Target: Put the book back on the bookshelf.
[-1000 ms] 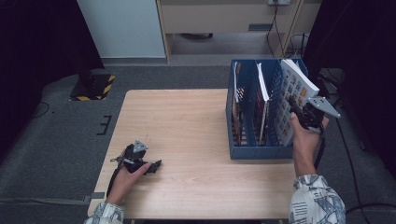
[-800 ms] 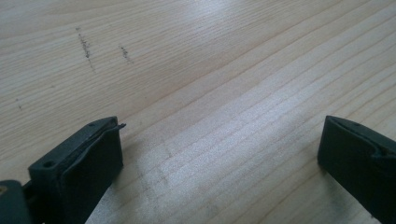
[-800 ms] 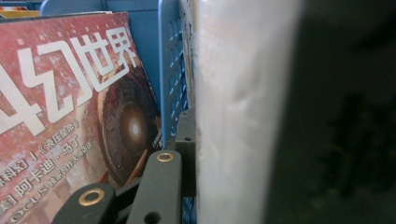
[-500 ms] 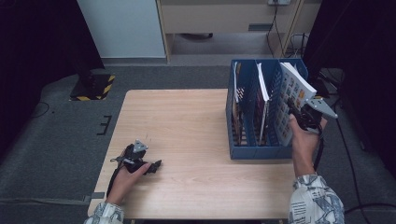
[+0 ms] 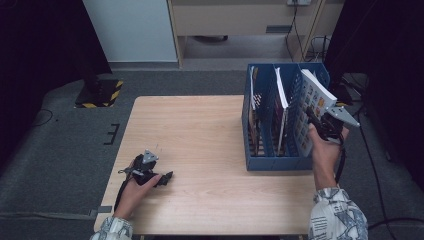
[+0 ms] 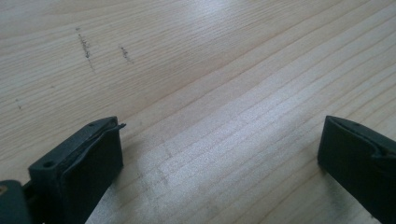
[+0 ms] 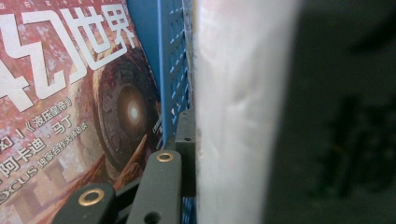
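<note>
High view: right gripper point(image 5: 314, 120) clamps the book point(image 5: 314, 102) tilted in the blue rack point(image 5: 272, 162)'s right slot; it could snag the divider. Left gripper view: left gripper point(image 6: 219, 154) spread on bench point(image 6: 196, 70). Right gripper view: thin grip, slip risk.

blue perforated rack point(image 5: 272, 162), pale wood-grain table point(image 5: 200, 130), black jaws

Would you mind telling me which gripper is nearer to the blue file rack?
Right. The right gripper grips a book in the blue file rack; the left gripper rests across the table.
</note>
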Demonstrator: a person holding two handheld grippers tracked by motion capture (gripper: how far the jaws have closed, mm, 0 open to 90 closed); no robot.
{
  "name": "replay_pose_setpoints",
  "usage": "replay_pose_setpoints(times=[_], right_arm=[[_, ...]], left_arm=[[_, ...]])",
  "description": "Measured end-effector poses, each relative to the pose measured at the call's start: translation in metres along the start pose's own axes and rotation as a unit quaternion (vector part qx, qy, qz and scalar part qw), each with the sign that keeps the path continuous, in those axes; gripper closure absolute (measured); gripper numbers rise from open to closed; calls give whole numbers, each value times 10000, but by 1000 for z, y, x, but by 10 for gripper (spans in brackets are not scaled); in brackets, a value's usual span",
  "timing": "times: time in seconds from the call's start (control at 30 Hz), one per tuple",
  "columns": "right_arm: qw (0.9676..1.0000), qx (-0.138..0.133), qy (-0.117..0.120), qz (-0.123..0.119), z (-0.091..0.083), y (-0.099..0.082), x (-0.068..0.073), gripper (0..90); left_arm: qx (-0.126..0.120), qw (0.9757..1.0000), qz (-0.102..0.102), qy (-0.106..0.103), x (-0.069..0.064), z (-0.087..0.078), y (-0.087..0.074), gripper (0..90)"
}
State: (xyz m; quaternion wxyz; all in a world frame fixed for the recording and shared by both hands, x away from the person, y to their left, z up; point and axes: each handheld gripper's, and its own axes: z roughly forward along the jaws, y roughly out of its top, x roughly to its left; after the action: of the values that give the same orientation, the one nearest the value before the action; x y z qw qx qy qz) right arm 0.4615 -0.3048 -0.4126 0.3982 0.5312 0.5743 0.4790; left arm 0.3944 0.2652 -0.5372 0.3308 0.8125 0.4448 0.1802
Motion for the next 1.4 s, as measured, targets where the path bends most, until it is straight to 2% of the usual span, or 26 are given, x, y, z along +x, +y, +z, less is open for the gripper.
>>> replay_pose_setpoints(times=[0.43,0.67,0.8,0.87,1.1,1.27,1.4], right_arm=[[9999,56,68,-83,-1,5,1,725],[9999,-84,35,101,-4,5,-3,719],[9998,-174,50,113,-6,8,-5,716],[9999,-153,67,45,-8,10,-5,720],[9999,-160,-46,-27,-9,12,-5,736],[9996,-199,-145,-165,-6,14,0,737],[9990,-358,-273,-76,-4,18,-1,737]], left_arm=[[0,10000,0,1,0,0,0,0],[0,10000,1,0,0,0,0,0],[0,10000,0,1,0,0,0,0],[-1,10000,0,2,0,0,0,0],[-2,10000,-2,2,0,0,0,0],[-1,10000,0,2,0,0,0,0],[5,10000,1,4,0,0,0,0]])
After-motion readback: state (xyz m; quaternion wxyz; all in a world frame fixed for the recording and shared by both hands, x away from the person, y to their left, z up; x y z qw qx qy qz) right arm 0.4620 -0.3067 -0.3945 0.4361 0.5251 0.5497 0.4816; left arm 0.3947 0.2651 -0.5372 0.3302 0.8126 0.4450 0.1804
